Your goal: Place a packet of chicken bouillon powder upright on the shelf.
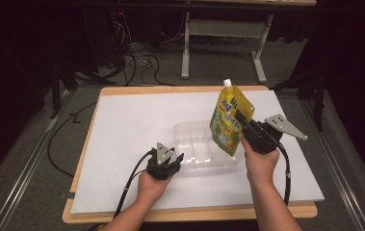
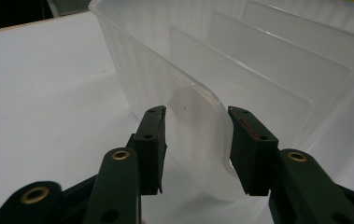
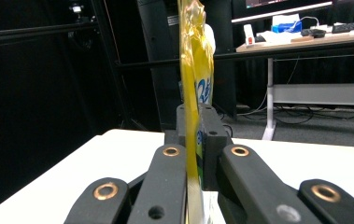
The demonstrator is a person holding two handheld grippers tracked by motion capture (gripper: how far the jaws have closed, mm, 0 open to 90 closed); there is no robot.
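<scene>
The right gripper (image 1: 244,126) is clamping its jaws flat against the two faces of a yellow spouted pouch (image 1: 230,119), pinching it by the side edge. In the right gripper view the pouch (image 3: 194,74) is standing edge-on between the closed jaws, which suggests the grip is meant to keep the soft pack stiff and upright rather than let it fold. In the high view the pouch is hanging with its white cap (image 1: 227,83) uppermost and its bottom corner just above the right part of the clear divided bin (image 1: 188,129). That pose looks suited to lowering it, narrow side first, into one of the slots between the partitions.

The left gripper (image 1: 172,162) is sitting at the near left corner of the bin with its jaws apart. In the left gripper view the two black fingers (image 2: 152,140) are straddling the curved lip of the bin (image 2: 198,112). Whether the pads are touching the plastic I cannot tell, but a gap is visible on each side, so I judge it is not yet squeezing. Its likely purpose is to steady the light container so it does not slide or tip when the pouch goes in.

The bin is resting on the white sheet (image 1: 132,120) that is covering the wooden desk (image 1: 180,214), roughly at its middle, within easy reach of both hands.
</scene>
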